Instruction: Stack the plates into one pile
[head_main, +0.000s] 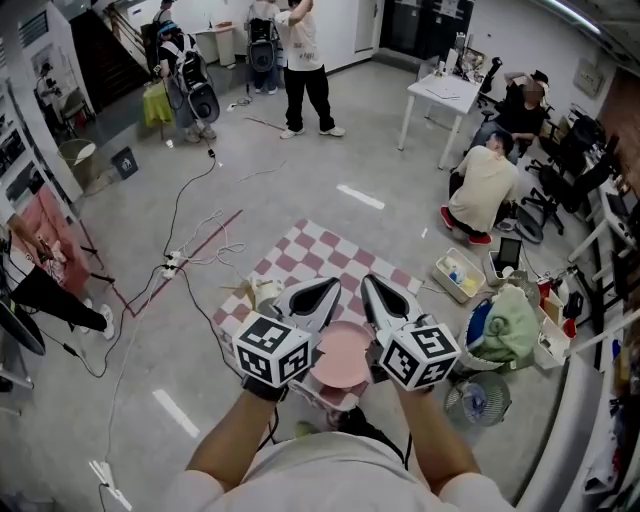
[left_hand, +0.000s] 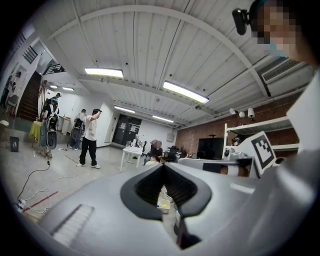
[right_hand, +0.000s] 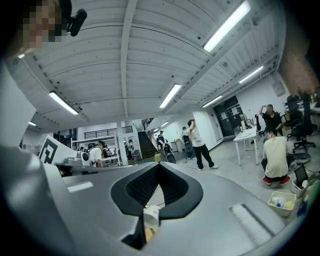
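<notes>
A pink plate (head_main: 342, 355) lies on a small table with a red-and-white checked cloth (head_main: 320, 255), directly below my hands in the head view. The two grippers hide part of it, and I cannot tell if other plates lie under it. My left gripper (head_main: 322, 292) and right gripper (head_main: 372, 285) are held side by side above the plate, pointing forward. Both are shut and hold nothing. In the left gripper view the left gripper (left_hand: 164, 166) points out across the room. The right gripper (right_hand: 159, 164) does the same in its own view.
A crumpled pale object (head_main: 262, 292) sits on the cloth to the left. To the right on the floor are a fan (head_main: 477, 397), a green bag (head_main: 505, 325) and a bin (head_main: 458, 275). Cables (head_main: 190, 255) run along the left. Further off are people and a white table (head_main: 445, 92).
</notes>
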